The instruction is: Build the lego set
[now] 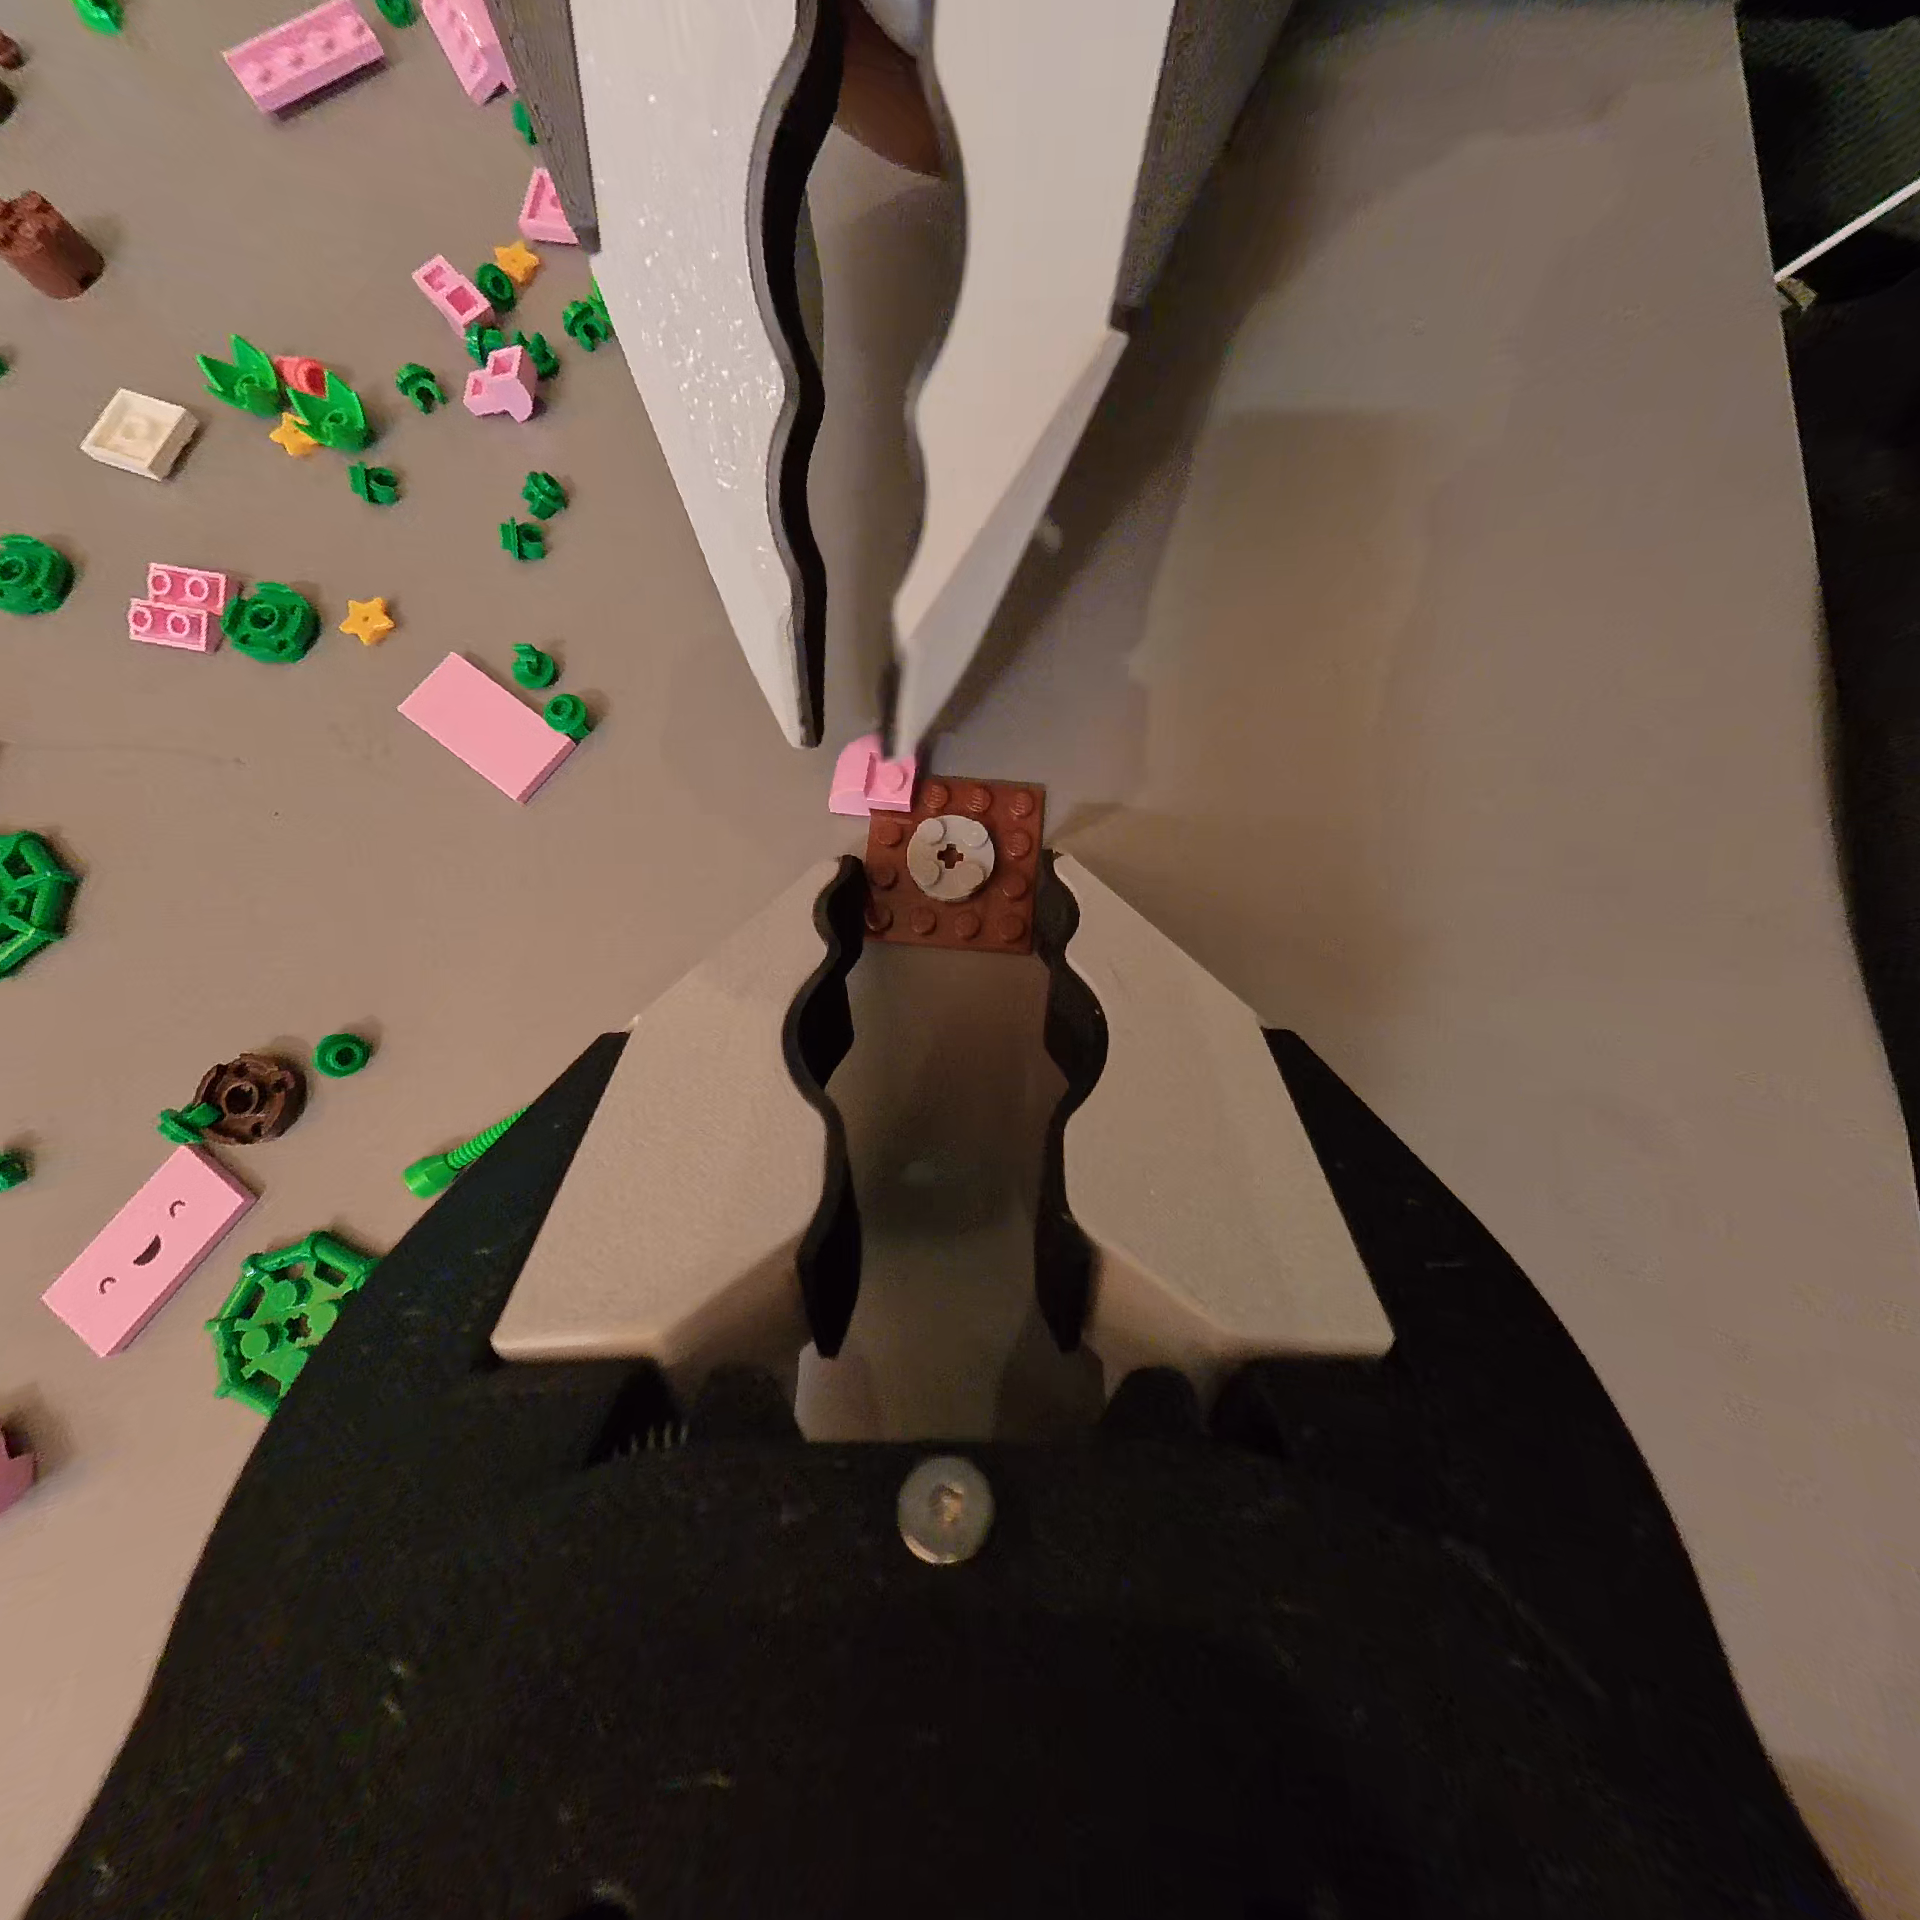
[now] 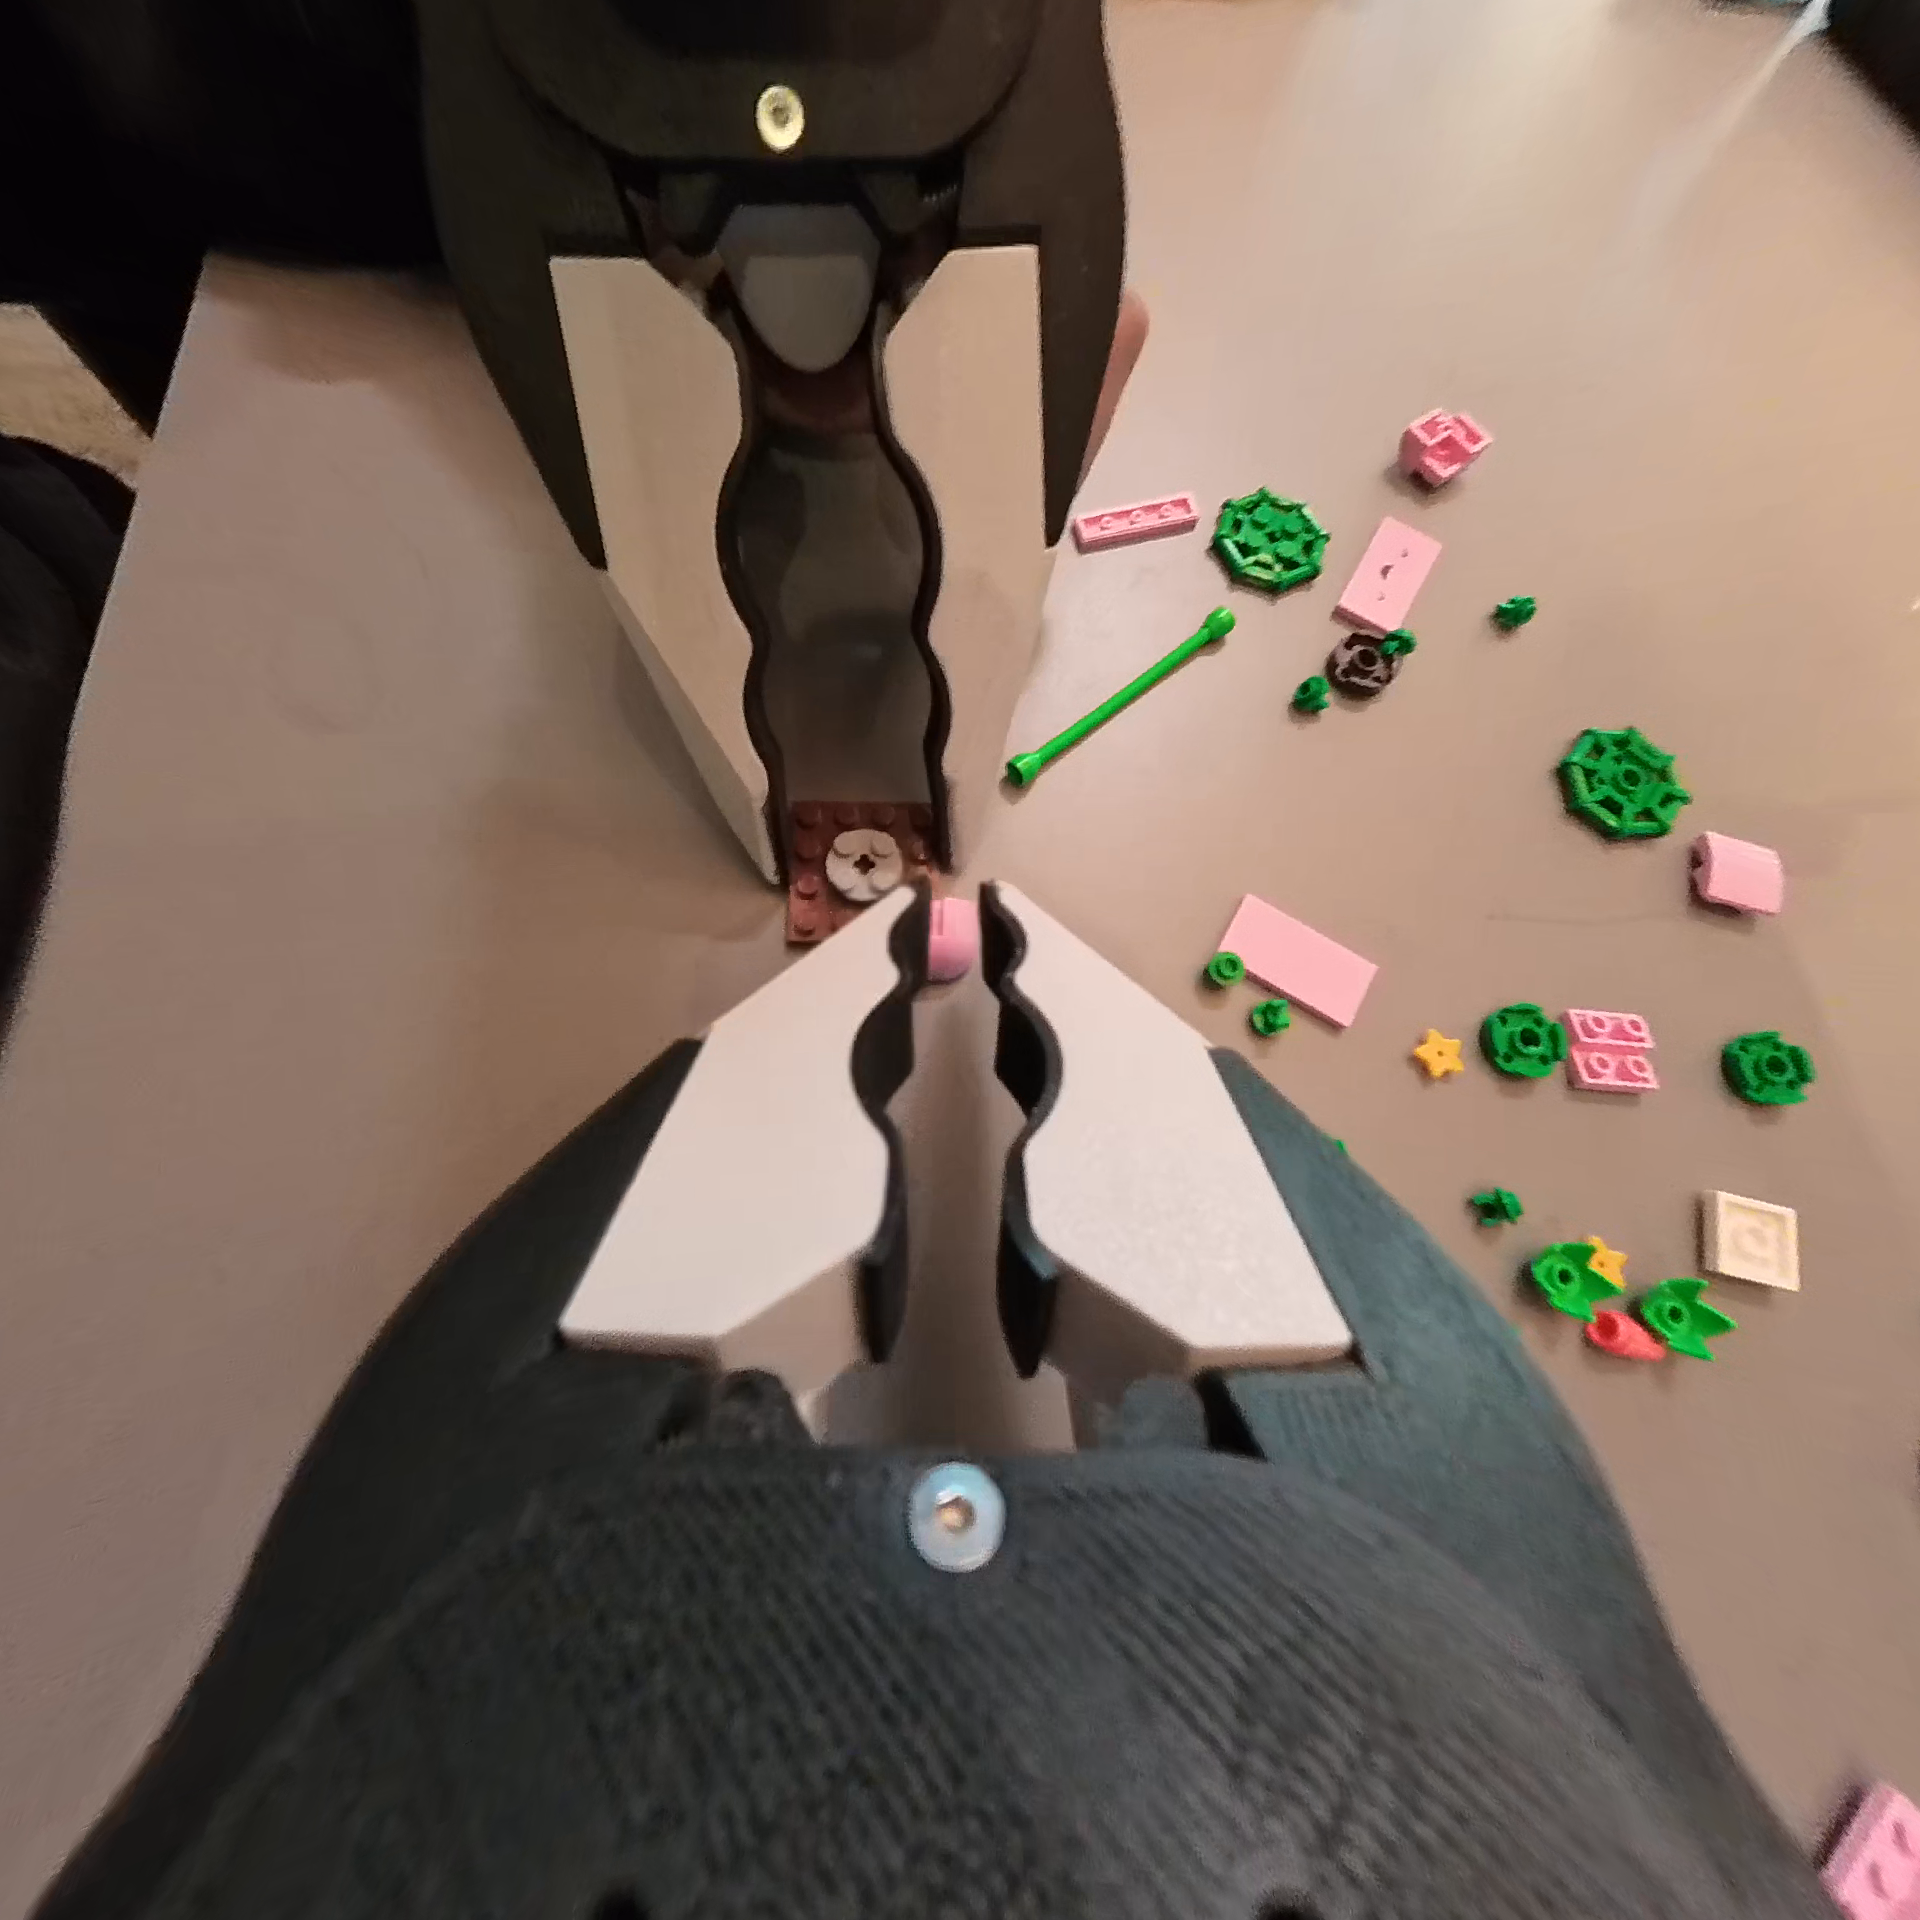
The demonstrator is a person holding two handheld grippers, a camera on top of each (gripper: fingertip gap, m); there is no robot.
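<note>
Left wrist view: left tongs [image 1: 951,862] clamp the brown plate [image 1: 954,868] flat on the table [image 1: 1455,727].

Right wrist view: right tongs [image 2: 949,902] pinch a small pink brick [image 2: 948,940] beside the plate's corner; align its studs squarely before pressing.

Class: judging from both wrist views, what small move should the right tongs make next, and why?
Probably slide the small pink curved brick sideways over the square brown studded plate and lower it. The right tongs hold it just off the plate's corner, while the left tongs brace the plate's sides.
</note>
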